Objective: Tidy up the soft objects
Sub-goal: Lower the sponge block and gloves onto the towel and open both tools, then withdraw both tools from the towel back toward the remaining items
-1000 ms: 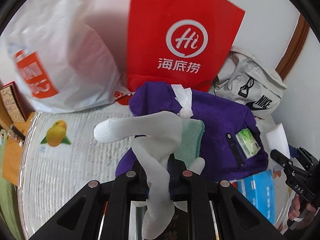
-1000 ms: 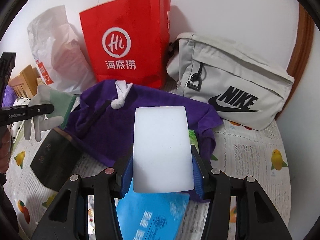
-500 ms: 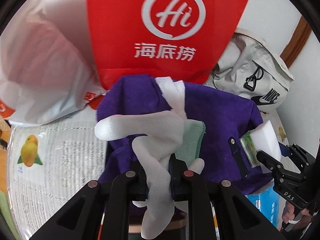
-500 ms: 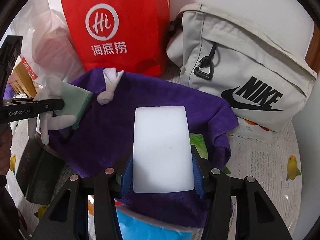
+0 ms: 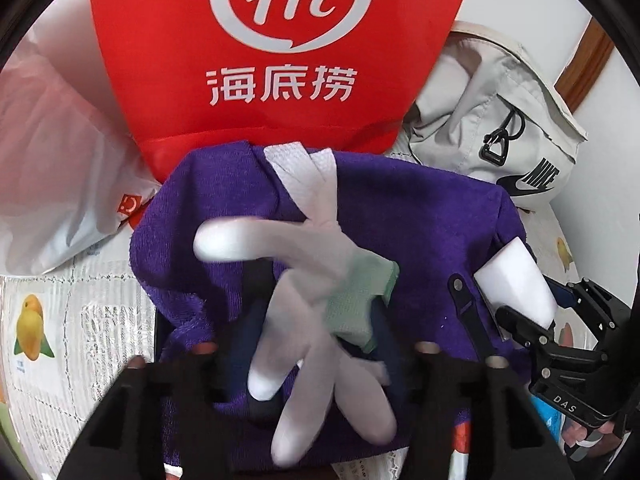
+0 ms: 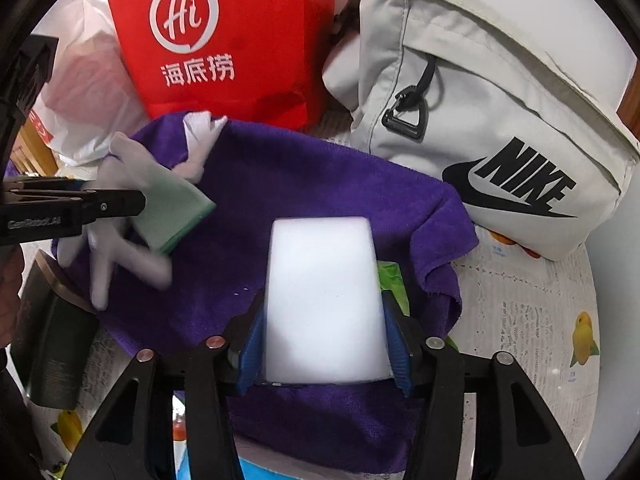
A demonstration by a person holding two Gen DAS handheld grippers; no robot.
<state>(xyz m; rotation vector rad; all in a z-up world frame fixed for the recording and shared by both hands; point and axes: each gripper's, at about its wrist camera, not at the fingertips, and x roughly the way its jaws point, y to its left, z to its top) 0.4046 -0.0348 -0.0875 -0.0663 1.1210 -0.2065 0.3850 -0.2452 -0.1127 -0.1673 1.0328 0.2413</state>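
Observation:
A white glove with a green cuff (image 5: 316, 312) hangs blurred between the spread fingers of my left gripper (image 5: 316, 344), over a purple towel (image 5: 420, 232). In the right wrist view the glove (image 6: 140, 216) is falling just past the left gripper's fingers (image 6: 80, 208). My right gripper (image 6: 324, 340) is shut on a white sponge block (image 6: 324, 300) and holds it above the purple towel (image 6: 300, 184). The sponge also shows in the left wrist view (image 5: 516, 280). A knotted white cloth (image 5: 316, 184) lies on the towel's far edge.
A red paper bag (image 6: 224, 40) and a white plastic bag (image 5: 52, 152) stand behind the towel. A grey Nike bag (image 6: 500, 120) lies at the back right. A dark box (image 6: 52, 344) sits at the left, a blue packet (image 6: 272, 474) under the towel's near edge.
Both grippers moved forward over the purple towel. My left gripper's jaws have spread and the glove has slipped loose, dropping toward the towel. The right gripper still holds the sponge.

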